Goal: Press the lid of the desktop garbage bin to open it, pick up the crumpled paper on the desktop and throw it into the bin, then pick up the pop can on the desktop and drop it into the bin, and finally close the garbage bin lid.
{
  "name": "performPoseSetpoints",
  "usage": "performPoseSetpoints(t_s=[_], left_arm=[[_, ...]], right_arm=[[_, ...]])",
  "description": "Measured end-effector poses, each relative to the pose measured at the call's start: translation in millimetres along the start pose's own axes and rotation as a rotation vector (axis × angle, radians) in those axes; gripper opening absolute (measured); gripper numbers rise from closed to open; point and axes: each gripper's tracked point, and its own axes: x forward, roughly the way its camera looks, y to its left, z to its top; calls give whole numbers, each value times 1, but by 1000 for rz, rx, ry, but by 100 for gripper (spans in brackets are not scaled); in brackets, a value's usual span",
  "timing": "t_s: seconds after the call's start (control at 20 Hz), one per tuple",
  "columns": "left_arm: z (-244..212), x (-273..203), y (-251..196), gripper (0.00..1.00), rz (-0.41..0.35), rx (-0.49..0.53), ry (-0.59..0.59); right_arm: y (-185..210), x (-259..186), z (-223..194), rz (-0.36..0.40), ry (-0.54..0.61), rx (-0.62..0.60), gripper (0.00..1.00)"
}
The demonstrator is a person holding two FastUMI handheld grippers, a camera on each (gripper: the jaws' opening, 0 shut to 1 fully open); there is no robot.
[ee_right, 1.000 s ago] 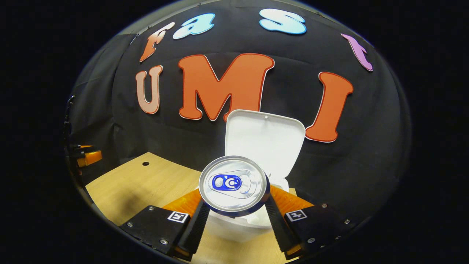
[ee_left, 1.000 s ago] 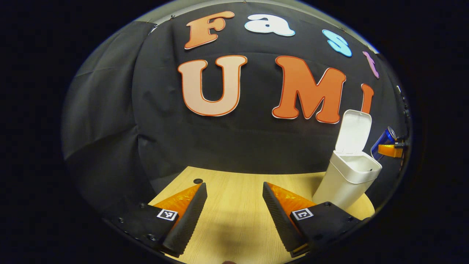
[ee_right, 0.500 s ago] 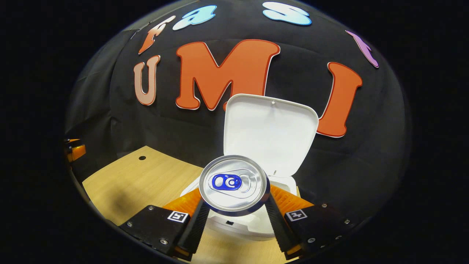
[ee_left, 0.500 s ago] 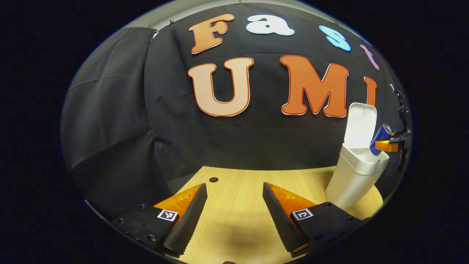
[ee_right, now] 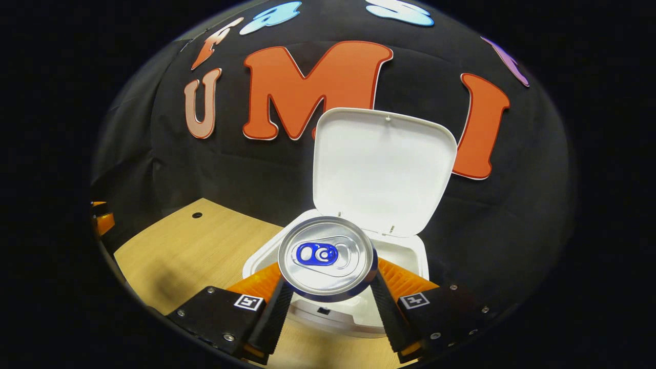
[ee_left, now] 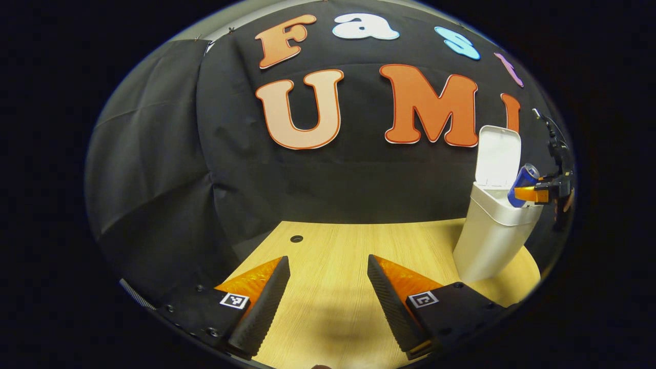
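Observation:
The white garbage bin (ee_left: 489, 241) stands at the right of the wooden table with its lid (ee_left: 497, 156) raised upright. My right gripper (ee_right: 328, 294) is shut on the blue pop can (ee_right: 327, 258), whose silver top faces the camera. It holds the can just over the bin's open mouth (ee_right: 405, 253), in front of the lid (ee_right: 382, 169). From the left gripper view, that can (ee_left: 521, 185) hangs tilted above the bin's rim, held by the right gripper (ee_left: 538, 193). My left gripper (ee_left: 328, 287) is open and empty, low over the table (ee_left: 338, 256). I cannot see the bin's contents.
A small round hole (ee_left: 296, 239) marks the tabletop near its far edge. The black cloth wall rises close behind the table and the bin. In the right gripper view, the left gripper (ee_right: 102, 220) peeks in at the far left edge.
My right gripper has carried the can closer to the bin and over its open mouth. The left gripper has drifted slightly, still open.

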Motion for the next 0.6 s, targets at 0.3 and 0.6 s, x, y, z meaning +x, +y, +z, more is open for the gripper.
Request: performPoseSetpoints(t_s=[0.3, 0.6], left_arm=[[-15, -2, -26, 97, -49, -1, 32], [-15, 0, -24, 97, -52, -6, 41]], right_arm=[[6, 9, -7, 1, 19, 47, 82], [6, 17, -20, -4, 60, 92, 82]])
